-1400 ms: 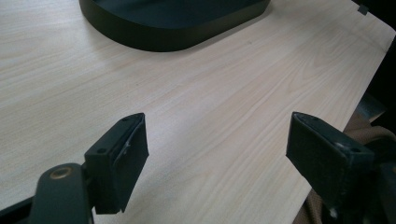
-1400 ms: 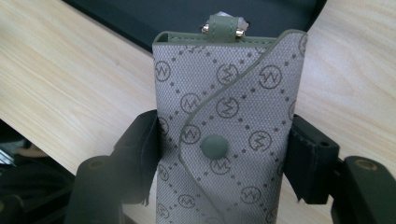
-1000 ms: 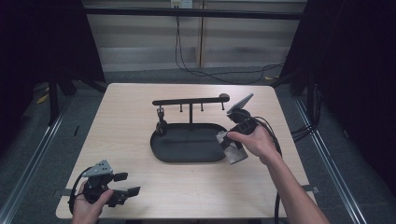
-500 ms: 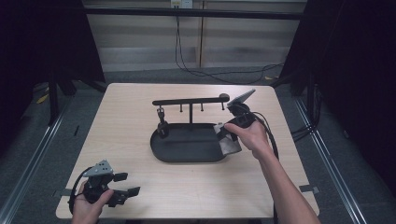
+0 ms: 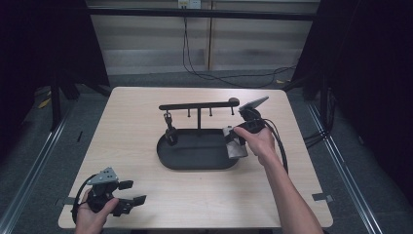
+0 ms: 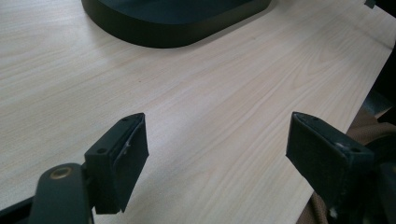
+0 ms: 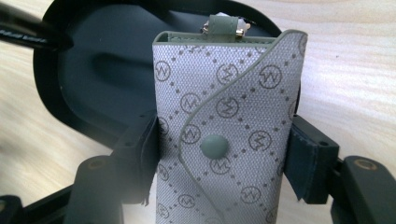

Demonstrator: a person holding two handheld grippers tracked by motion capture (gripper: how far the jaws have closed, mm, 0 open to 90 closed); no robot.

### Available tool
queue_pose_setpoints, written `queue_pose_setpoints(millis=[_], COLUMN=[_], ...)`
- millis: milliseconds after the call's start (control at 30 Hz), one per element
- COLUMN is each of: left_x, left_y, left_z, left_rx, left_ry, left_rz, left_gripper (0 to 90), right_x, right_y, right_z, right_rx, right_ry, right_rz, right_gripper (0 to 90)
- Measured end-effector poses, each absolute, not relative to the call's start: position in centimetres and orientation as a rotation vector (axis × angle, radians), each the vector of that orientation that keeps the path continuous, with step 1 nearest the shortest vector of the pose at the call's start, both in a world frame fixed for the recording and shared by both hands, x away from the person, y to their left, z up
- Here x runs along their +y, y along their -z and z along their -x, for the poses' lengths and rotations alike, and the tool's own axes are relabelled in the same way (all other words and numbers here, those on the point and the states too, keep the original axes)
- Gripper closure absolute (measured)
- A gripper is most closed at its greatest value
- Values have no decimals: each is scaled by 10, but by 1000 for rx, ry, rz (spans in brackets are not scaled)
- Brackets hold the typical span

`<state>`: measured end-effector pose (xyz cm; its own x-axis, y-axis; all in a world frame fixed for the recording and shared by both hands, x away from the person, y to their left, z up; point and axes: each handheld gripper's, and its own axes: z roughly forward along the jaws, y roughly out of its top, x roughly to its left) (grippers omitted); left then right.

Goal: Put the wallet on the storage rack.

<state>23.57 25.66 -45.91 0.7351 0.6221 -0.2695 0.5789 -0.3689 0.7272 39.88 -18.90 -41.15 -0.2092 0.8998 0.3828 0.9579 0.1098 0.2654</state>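
A grey patterned snap pouch (image 7: 224,107) with a small strap at its top is clamped between the jaws of my right gripper (image 7: 224,158), which is shut on its sides. In the high view the pouch (image 5: 237,147) hangs over the right end of the black oval tray (image 5: 195,158). Just behind it stands the tray's hook bar (image 5: 199,105). My left gripper (image 5: 132,192) rests near the table's front left corner. It is open, with bare wood between the jaws of the left gripper (image 6: 215,154).
A small dark item (image 5: 170,132) hangs from the leftmost hook over the tray. The tray's front rim (image 6: 173,28) lies ahead of the left gripper. A cable trails from the right gripper along the forearm. The table's right edge (image 6: 373,51) is close.
The right hand has carried the pouch a little back and left, over the tray's right end. The left hand has stayed in place.
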Motion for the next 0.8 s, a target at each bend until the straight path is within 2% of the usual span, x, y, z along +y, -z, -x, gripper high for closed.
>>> queue_pose_setpoints(millis=[800], left_x=[258], left_y=[459], left_z=[-236], left_rx=[921], left_ry=[-66], left_rz=[-2060], left_gripper=[207], right_x=[-185], right_y=[441], right_z=[-408], right_rx=[-2118], right_ry=[797], right_rz=[1932], right_gripper=[351])
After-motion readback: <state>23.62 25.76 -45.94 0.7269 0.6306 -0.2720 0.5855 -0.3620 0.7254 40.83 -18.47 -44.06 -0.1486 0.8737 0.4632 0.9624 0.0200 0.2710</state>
